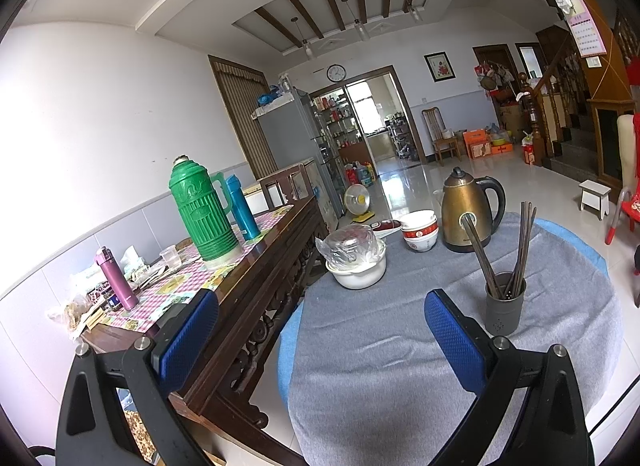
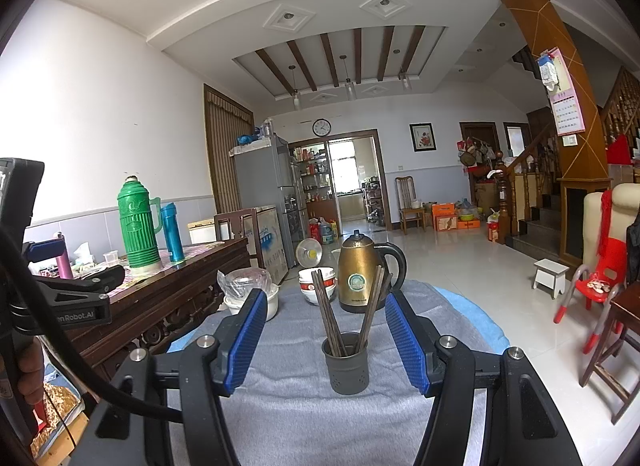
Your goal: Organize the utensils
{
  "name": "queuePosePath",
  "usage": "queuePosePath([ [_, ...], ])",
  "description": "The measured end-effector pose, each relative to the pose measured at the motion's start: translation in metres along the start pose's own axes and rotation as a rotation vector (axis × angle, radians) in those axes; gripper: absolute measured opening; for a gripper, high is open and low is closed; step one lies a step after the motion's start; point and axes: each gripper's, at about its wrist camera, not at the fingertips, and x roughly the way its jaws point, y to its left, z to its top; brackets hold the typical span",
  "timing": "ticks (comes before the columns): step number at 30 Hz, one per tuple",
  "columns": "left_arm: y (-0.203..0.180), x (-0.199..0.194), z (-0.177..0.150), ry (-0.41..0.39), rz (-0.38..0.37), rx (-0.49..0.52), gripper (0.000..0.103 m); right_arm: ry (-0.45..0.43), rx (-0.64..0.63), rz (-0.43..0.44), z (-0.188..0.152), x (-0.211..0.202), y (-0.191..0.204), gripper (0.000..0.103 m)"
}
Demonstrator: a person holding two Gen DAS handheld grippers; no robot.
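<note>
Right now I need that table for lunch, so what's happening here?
A person holds two grippers over the cloth-covered table. Both are open and empty. The right gripper faces the grey holder, where chopsticks already stand. The left gripper hovers off to the side, touching nothing. A kettle and bowls sit behind the holder.

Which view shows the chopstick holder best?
The right wrist view: the holder stands centred between the open right gripper's fingers, its chopsticks fanned out. The left wrist view shows the holder off to the right, beyond the left gripper's right finger.
</note>
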Motion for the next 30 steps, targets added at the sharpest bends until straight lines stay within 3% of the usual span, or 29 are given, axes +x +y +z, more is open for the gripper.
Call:
queuePosePath([
  [30, 0.0007, 0.0047, -0.0064, 0.009, 0.001, -0.001, 0.102, 0.001, 0.002, -0.001, 0.0012, -0.0015, -0.0014, 0.065],
])
